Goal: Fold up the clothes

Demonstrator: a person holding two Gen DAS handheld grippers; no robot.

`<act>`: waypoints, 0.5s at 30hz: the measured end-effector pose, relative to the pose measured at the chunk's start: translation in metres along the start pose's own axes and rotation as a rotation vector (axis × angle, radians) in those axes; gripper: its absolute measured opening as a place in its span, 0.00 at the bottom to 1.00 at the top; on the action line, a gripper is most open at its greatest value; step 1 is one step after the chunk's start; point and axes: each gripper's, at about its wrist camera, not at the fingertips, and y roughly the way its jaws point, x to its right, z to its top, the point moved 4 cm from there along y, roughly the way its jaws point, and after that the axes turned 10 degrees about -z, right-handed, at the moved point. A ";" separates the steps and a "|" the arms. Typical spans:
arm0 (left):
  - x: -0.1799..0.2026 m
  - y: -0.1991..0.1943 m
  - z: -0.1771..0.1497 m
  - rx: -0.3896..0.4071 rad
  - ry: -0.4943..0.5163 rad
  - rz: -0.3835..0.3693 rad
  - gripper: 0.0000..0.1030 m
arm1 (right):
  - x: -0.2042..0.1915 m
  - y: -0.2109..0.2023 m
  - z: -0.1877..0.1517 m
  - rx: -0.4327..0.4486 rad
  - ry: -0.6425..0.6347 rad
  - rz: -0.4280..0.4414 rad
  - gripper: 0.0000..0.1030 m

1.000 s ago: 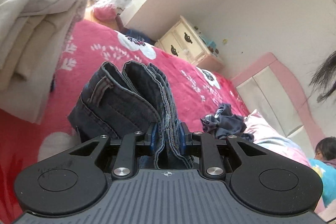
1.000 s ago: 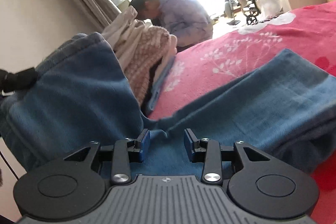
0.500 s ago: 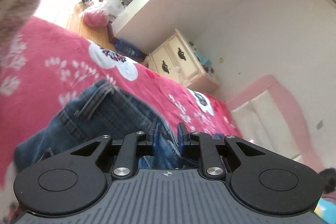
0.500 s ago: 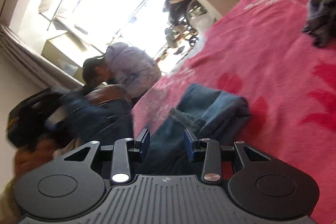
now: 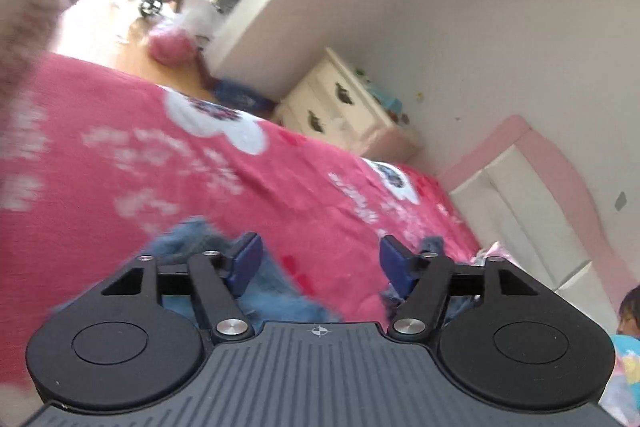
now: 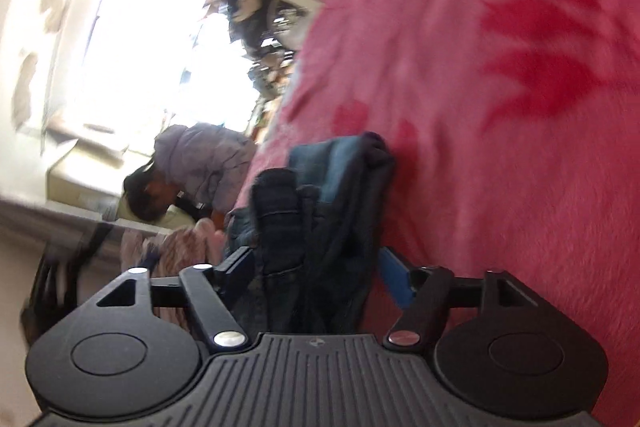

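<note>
Denim jeans [image 6: 320, 227] sit bunched between my right gripper [image 6: 316, 275] fingers, spread wide, not pinching. Left gripper [image 5: 320, 263] gapes wide too, holding nothing over the pink bedspread [image 5: 120, 155].

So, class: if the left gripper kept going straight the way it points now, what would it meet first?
Most likely the pink bedspread: the open left gripper points onto it, with the blue jeans low beside its left finger. Blur leaves depth uncertain.

The bedspread [image 5: 280, 187] is bright pink-red, patterned with white flowers and small red marks; at the lower centre the jeans [image 5: 280, 291] are faded blue, darker navy in the right wrist view [image 6: 340, 187]; the nightstand [image 5: 340, 107] at centre is cream with dark handles; the headboard [image 5: 540, 187], right, is pale pink around white panels; both grippers' pads [image 5: 248, 259] are blue on black bodies.
</note>
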 end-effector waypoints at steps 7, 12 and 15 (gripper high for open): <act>-0.054 -0.059 -0.081 -0.225 -0.196 0.105 0.65 | 0.005 0.020 0.015 0.020 0.128 -0.044 0.73; -0.082 -0.040 -0.124 -0.289 -0.337 0.067 0.67 | 0.005 0.037 0.048 0.058 0.211 -0.072 0.74; -0.095 -0.028 -0.131 -0.252 -0.439 0.018 0.71 | -0.010 0.054 0.072 0.064 0.099 -0.138 0.75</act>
